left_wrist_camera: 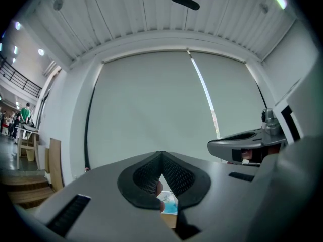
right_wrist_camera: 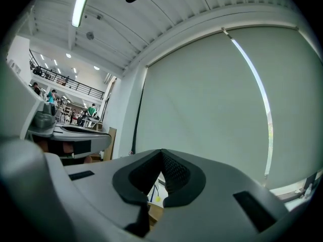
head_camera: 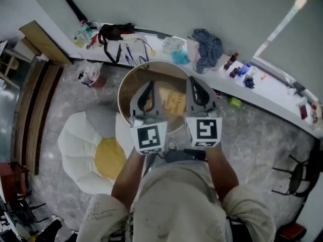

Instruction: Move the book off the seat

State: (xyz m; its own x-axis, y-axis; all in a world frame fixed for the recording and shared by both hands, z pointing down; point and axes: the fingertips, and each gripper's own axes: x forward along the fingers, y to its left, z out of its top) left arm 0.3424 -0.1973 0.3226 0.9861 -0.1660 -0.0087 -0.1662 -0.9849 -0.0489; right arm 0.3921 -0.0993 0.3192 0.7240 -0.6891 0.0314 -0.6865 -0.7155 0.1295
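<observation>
The tan book (head_camera: 171, 102) lies flat inside the raised rim of the round counter (head_camera: 122, 87), off the white petal-shaped seat (head_camera: 75, 145), which stands at seven o'clock from it. The left tongs (head_camera: 149, 83) hang at the book's nine o'clock and the right tongs (head_camera: 195, 79) at its three, each clenched tip to tip on nothing. Beyond, from eleven to three o'clock, a long white ledge (head_camera: 272, 92) carries a black bag (head_camera: 113, 34) and a blue cloth (head_camera: 207, 47).
</observation>
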